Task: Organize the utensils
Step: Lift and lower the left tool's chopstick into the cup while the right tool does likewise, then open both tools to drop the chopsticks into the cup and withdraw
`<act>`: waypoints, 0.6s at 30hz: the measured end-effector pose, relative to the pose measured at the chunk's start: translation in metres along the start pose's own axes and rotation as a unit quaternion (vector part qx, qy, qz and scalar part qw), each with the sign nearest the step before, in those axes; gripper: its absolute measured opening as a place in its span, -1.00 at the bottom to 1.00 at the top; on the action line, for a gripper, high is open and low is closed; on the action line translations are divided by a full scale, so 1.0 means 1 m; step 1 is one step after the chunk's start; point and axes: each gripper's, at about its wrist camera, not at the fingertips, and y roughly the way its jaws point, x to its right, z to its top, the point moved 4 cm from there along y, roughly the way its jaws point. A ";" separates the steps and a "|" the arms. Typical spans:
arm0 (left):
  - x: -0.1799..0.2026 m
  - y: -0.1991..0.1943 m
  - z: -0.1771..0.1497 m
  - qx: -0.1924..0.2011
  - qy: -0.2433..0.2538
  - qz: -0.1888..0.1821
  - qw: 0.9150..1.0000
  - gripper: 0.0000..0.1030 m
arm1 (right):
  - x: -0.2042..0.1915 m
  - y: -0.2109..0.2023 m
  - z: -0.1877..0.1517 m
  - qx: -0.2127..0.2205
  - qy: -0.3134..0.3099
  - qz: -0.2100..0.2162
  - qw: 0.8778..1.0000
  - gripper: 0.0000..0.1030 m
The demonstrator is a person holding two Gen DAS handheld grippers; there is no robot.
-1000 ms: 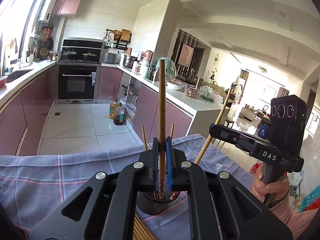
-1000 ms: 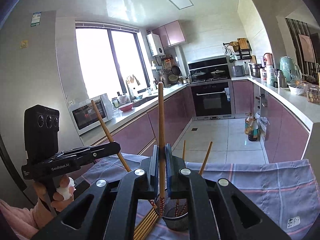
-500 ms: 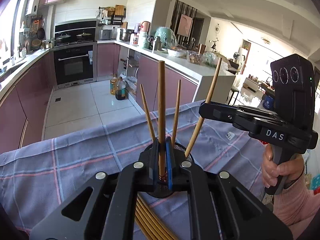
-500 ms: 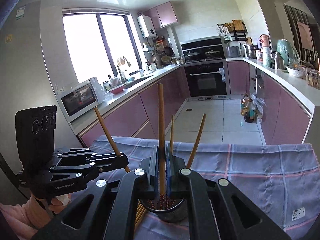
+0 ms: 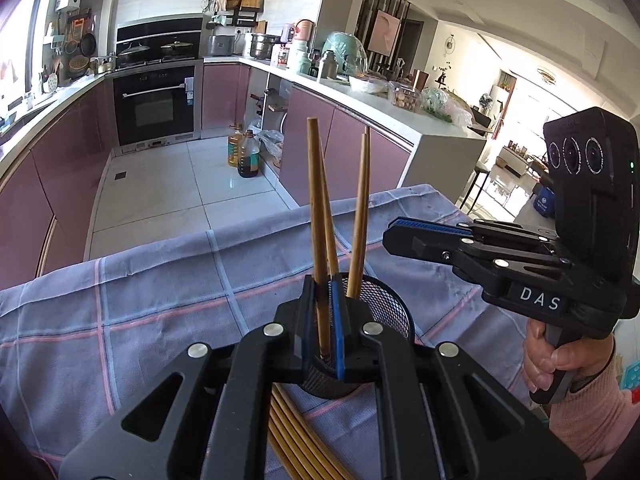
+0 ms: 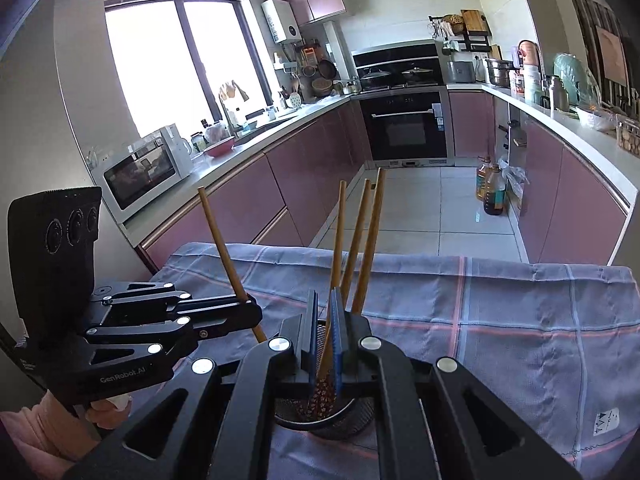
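A black mesh holder point(image 5: 384, 312) stands on the blue plaid cloth point(image 5: 160, 312) and holds upright wooden chopsticks point(image 5: 360, 208). My left gripper point(image 5: 325, 320) is shut on one chopstick point(image 5: 314, 200), its lower end over the holder's rim. In the right wrist view the left gripper point(image 6: 256, 316) holds that chopstick point(image 6: 220, 240) to the left of the holder point(image 6: 340, 420). My right gripper point(image 6: 324, 344) sits over the holder with a small gap between its pads; three chopsticks point(image 6: 368, 240) lean in the holder beyond it. It also shows in the left wrist view point(image 5: 400, 236), holding nothing.
Several loose chopsticks point(image 5: 292, 440) lie on the cloth in front of the holder. The table's far edge point(image 5: 248, 224) drops to a tiled kitchen floor. A white label point(image 6: 606, 420) is on the cloth's right corner.
Both grippers have lowered toward the holder. The right gripper has let go of its chopstick, which now stands in the holder. The left gripper still holds its chopstick, now lower.
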 end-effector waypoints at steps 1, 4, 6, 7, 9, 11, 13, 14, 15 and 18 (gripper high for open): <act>0.000 0.000 0.001 0.002 -0.002 0.002 1.000 -0.85 | 0.000 0.001 0.000 0.001 0.000 0.000 1.000 -0.87; -0.003 -0.002 0.000 0.007 -0.005 0.007 1.000 -0.85 | -0.002 0.001 0.001 0.004 -0.001 0.003 1.000 -0.85; -0.005 -0.004 -0.002 0.010 -0.006 0.012 1.000 -0.81 | -0.004 -0.001 -0.001 0.006 0.000 0.003 1.000 -0.85; -0.007 -0.005 -0.003 0.012 -0.009 0.014 1.000 -0.81 | -0.004 -0.002 -0.002 0.008 0.000 0.005 1.000 -0.85; -0.010 -0.011 -0.007 0.020 -0.013 0.018 1.000 -0.81 | -0.006 -0.006 -0.005 0.012 -0.001 0.007 1.000 -0.78; -0.012 -0.021 -0.010 0.035 -0.017 0.020 0.999 -0.74 | -0.010 -0.011 -0.008 0.019 -0.009 0.009 1.000 -0.64; -0.015 -0.034 -0.015 0.057 -0.017 0.022 0.998 -0.64 | -0.018 -0.018 -0.013 0.024 -0.018 0.011 0.999 -0.47; -0.015 -0.040 -0.018 0.067 -0.017 0.025 0.997 -0.57 | -0.021 -0.022 -0.016 0.026 -0.023 0.012 0.999 -0.46; -0.016 -0.047 -0.021 0.076 -0.015 0.025 0.997 -0.52 | -0.026 -0.026 -0.019 0.028 -0.029 0.017 0.999 -0.44; -0.018 -0.065 -0.034 0.098 -0.009 0.027 0.995 -0.31 | -0.039 -0.035 -0.028 0.032 -0.040 0.033 0.998 -0.22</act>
